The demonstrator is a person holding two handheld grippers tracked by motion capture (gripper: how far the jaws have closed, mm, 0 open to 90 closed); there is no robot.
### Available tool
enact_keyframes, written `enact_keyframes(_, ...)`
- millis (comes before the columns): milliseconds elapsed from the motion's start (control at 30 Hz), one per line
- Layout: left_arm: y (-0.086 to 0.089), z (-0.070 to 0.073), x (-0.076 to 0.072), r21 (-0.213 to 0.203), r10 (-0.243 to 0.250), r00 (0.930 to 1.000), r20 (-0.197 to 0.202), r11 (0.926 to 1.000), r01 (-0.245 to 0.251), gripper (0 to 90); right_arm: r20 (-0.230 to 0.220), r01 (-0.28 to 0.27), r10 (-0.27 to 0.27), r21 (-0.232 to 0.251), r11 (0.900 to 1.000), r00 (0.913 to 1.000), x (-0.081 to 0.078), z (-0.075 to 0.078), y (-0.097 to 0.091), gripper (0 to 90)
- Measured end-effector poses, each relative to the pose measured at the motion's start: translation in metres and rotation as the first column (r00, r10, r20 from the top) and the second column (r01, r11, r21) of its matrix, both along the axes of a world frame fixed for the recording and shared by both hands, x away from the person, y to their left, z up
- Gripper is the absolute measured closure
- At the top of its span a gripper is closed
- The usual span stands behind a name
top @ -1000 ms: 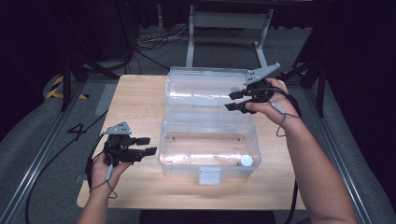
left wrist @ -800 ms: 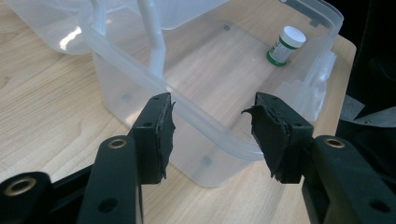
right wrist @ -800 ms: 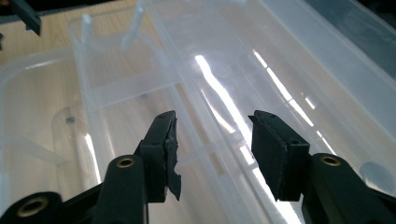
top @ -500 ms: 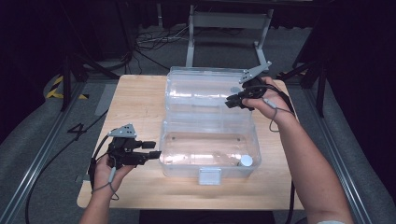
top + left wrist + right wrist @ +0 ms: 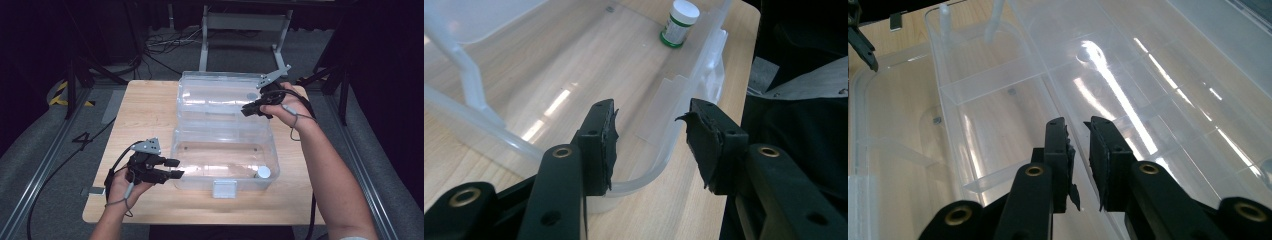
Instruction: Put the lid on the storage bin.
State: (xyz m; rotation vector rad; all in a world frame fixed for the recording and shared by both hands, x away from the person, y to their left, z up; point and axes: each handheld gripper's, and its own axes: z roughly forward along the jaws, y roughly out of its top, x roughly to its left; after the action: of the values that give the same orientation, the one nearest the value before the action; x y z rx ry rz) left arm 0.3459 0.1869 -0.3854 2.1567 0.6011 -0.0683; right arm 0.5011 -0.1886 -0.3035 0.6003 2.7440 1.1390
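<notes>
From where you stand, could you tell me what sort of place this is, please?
Probably a lab or recording workspace rather than a home: a bare wooden table stands on grey floor between metal frame rails, loose cables trail behind it in the dark, and yellow-and-black hazard tape marks the floor.

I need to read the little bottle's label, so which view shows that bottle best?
The left gripper view: the bottle stands close, white cap and green label clear. The high view shows its cap in the bin's near right corner.

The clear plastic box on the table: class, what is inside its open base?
Inside the clear plastic box stands one small bottle, white-capped with a green label, upright in a corner. The wooden table shows through the floor. Nothing there looks covered.
</notes>
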Motion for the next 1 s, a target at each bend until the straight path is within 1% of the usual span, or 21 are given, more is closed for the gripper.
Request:
enact_keyframes(167,-0.009,-0.005,0.0,0.031,-0.031,0.9995,-0.009,0.999,0.031,56.4,0.0,-0.002,0.002,0.004,1.0,1.0,-0.001,0.0,0.0,78.7)
enact_keyframes(300,-0.015,-0.008,0.0,0.058,-0.044,0.9988,-0.018,0.9973,0.045,57.6,0.007,0.001,-0.001,0.002,1.0,1.0,-0.002,0.0,0.001,78.7)
enact_keyframes(467,-0.019,-0.011,0.0,0.073,-0.063,0.9976,-0.028,0.9952,0.065,58.1,0.008,0.005,-0.005,0.001,1.0,1.0,-0.004,0.0,0.001,78.3)
enact_keyframes(667,-0.024,-0.015,0.0,0.095,-0.081,0.9957,-0.044,0.9918,0.085,61.2,0.015,0.017,-0.017,0.003,0.9998,0.9997,-0.007,-0.001,0.001,78.2)
enact_keyframes(700,-0.025,-0.015,0.0,0.097,-0.09,0.9945,-0.053,0.9907,0.095,61.4,0.016,0.018,-0.018,0.002,0.9998,0.9997,-0.007,-0.001,0.001,78.2)
enact_keyframes(767,-0.027,-0.016,0.0,0.108,-0.094,0.9938,-0.06,0.9891,0.1,61.3,0.017,0.017,-0.017,0.002,0.9999,0.9997,-0.007,-0.001,0.001,78.1)
enact_keyframes(867,-0.029,-0.017,0.0,0.114,-0.093,0.9936,-0.065,0.9885,0.1,62.8,0.016,0.02,-0.02,0.003,0.9998,0.9997,-0.008,-0.001,0.001,78.0)
enact_keyframes(967,-0.031,-0.017,0.0,0.129,-0.083,0.9947,-0.06,0.9875,0.09,66.5,0.022,0.021,-0.021,0.003,0.9998,0.9995,-0.009,-0.001,0.002,77.9)
enact_keyframes(1000,-0.032,-0.017,0.0,0.126,-0.083,0.9947,-0.061,0.9879,0.09,66.8,0.021,0.021,-0.021,0.003,0.9998,0.9996,-0.01,-0.001,0.002,77.9)
